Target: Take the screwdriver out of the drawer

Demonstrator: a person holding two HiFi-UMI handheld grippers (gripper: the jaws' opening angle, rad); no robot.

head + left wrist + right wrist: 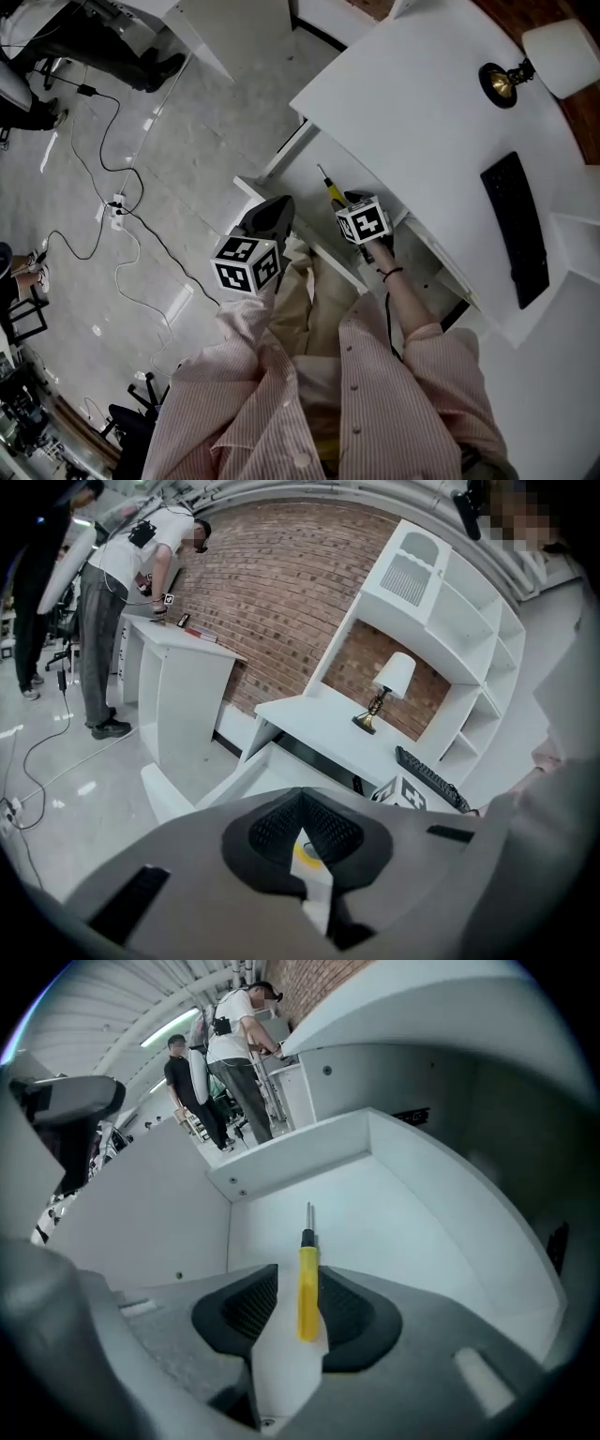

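Observation:
The yellow-handled screwdriver [307,1283] lies in the open white drawer [403,1213], shaft pointing toward the drawer's far wall. My right gripper [298,1274] is open and straddles the handle, with a gap showing on the handle's left side. In the head view the screwdriver [329,188] pokes out ahead of the right gripper [349,202] over the drawer [298,176]. My left gripper [277,206] hangs beside the drawer's front corner, above the floor. In its own view the left gripper [300,797] is shut with nothing held.
The drawer sits under a white desk [422,103] carrying a lamp [539,58] and a black keyboard [516,227]. Cables and a power strip [116,208] lie on the grey floor. People [234,1054] stand at another white table farther off.

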